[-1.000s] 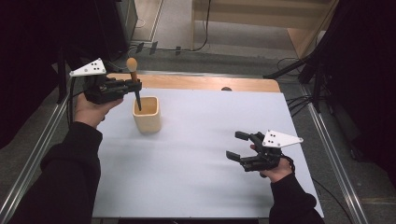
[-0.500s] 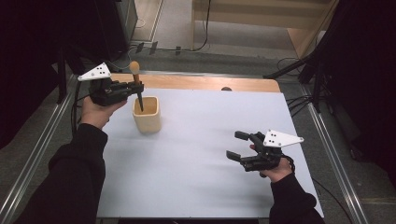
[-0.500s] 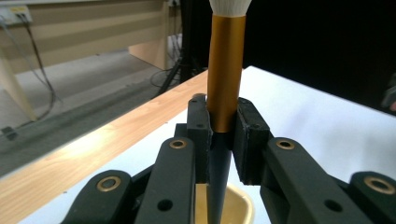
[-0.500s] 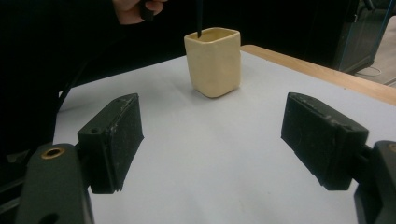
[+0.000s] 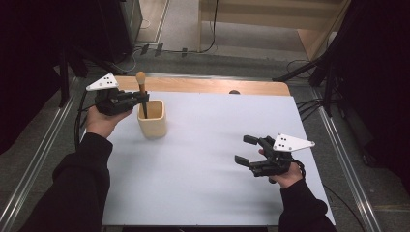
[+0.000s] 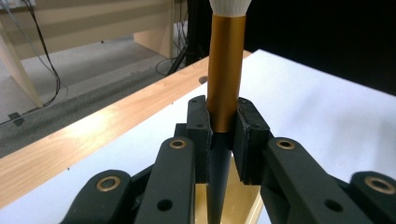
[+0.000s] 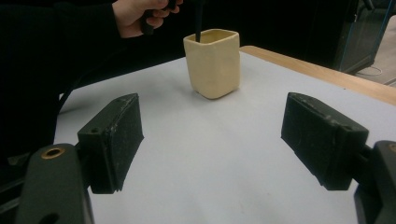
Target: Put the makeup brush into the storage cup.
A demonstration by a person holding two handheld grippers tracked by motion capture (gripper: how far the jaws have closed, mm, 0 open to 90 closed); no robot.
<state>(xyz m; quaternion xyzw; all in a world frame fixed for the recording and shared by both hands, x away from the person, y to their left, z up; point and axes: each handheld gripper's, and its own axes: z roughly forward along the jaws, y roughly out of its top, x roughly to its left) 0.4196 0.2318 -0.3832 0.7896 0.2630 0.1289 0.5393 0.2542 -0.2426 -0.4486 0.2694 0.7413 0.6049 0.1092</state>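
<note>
Copper-handled, the brush point(image 6: 226, 70) is standing upright, bristles up, pinched by the left gripper point(image 5: 138, 98), its dark tip dipping straight down into the cream cup point(image 5: 152, 118). The right gripper point(image 5: 247, 151) is resting spread, well apart.

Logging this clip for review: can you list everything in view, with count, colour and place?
brush: one, pale bristle head, copper ferrule, dark handle; upright, handle tip down inside the cup
cup: one, cream, squarish; far left part of the mat
mat: one, white; covers the tabletop
table: one, light wood; strip showing along the mat's far edge
left gripper: one, black with grey plate; shut on the brush above the cup
right gripper: one, black with grey plate; open, low over the mat's near right
sleeves: two, black; coming in from the near edge
</note>
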